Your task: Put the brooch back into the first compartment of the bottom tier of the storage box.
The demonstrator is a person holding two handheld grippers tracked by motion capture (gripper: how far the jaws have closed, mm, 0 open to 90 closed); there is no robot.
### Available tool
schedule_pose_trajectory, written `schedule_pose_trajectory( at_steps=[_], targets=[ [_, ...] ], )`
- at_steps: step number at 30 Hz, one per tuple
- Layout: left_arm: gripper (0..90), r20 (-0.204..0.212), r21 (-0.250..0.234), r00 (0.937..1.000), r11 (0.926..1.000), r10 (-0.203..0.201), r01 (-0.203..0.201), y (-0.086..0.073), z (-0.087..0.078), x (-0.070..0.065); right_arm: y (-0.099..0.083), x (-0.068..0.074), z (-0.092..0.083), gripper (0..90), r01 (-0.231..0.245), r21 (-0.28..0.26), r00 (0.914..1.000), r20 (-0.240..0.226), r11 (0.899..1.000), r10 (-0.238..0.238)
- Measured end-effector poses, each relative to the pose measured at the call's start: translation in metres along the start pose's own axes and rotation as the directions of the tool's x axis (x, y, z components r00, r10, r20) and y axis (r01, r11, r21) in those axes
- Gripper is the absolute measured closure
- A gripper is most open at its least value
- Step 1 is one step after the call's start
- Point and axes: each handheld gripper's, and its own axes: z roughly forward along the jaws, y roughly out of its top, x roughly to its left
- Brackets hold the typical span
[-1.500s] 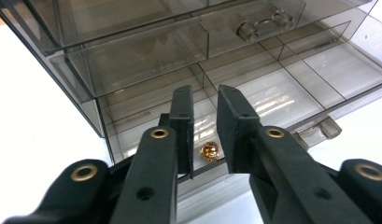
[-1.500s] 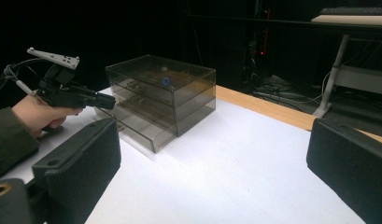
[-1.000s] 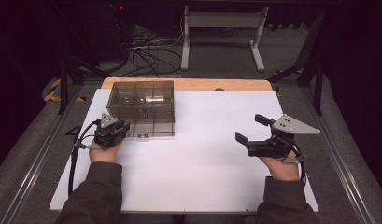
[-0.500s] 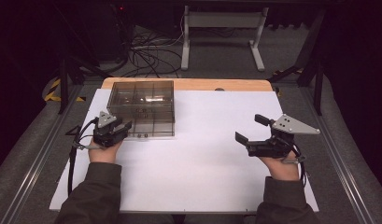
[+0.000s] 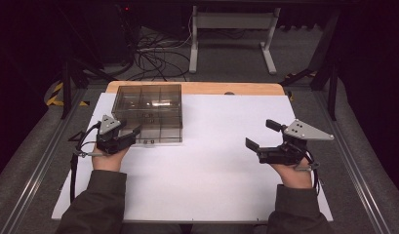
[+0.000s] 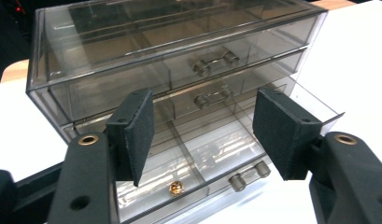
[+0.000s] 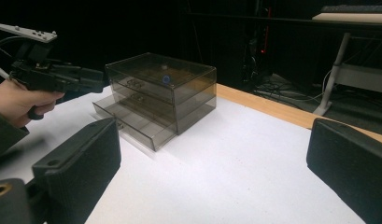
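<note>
left gripper view: drawer box [image 6: 179,70] beyond left hand-held gripper [image 6: 202,135]

- Sleeves [image 5: 97,204]: dark olive, down to the wrists.
- Left tool [image 5: 123,138]: black, small grey three-cornered plate, black cable, brass-ringed screw holes.
- Right tool [image 5: 262,138]: black, larger grey plate with small holes, thick matte pads [image 7: 83,163].

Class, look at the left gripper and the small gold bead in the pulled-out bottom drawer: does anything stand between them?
Nothing visible does. The left gripper hangs open just above the open bottom drawer, and the gold bead lies uncovered in its front compartment.
</note>
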Motion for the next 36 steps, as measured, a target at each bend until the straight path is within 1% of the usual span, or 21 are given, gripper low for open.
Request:
schedule_pose_trajectory(
  at_steps=[3, 6, 16, 26, 31, 36],
  targets=[
    [35.4, 0.005, -0.012, 0.9999, 0.9999, 0.009, -0.009, 0.003, -0.003, -0.003, 0.000, 0.000, 0.000, 3.7, 0.000, 0.000, 1.0000, 0.001, 1.000, 0.000],
    [33.4, 0.014, -0.022, 0.9998, 0.9997, 0.012, -0.012, 0.005, -0.007, -0.004, 0.000, 0.000, 0.000, 3.7, 0.001, 0.000, 1.0000, 0.000, 1.000, -0.001],
    [27.4, 0.028, -0.052, 0.9993, 0.9984, 0.024, -0.022, 0.012, -0.020, -0.010, -0.001, -0.001, 0.001, 3.7, -0.001, -0.002, 1.0000, 0.003, 1.000, 0.001],
    [23.1, 0.049, -0.098, 0.9974, 0.9940, 0.053, -0.048, 0.021, -0.036, -0.018, -0.001, -0.001, 0.002, 3.7, -0.003, 0.004, 1.0000, 0.006, 1.000, 0.003],
    [19.6, 0.061, -0.116, 0.9966, 0.9921, 0.055, -0.048, 0.024, -0.043, -0.021, -0.002, -0.001, 0.002, 3.6, -0.003, 0.002, 1.0000, 0.007, 1.000, 0.003],
    [17.0, 0.087, -0.147, 0.9957, 0.9889, 0.033, -0.020, 0.027, -0.050, -0.022, -0.002, -0.002, 0.001, 3.6, -0.002, 0.003, 1.0000, 0.008, 1.000, 0.002]
  ],
)
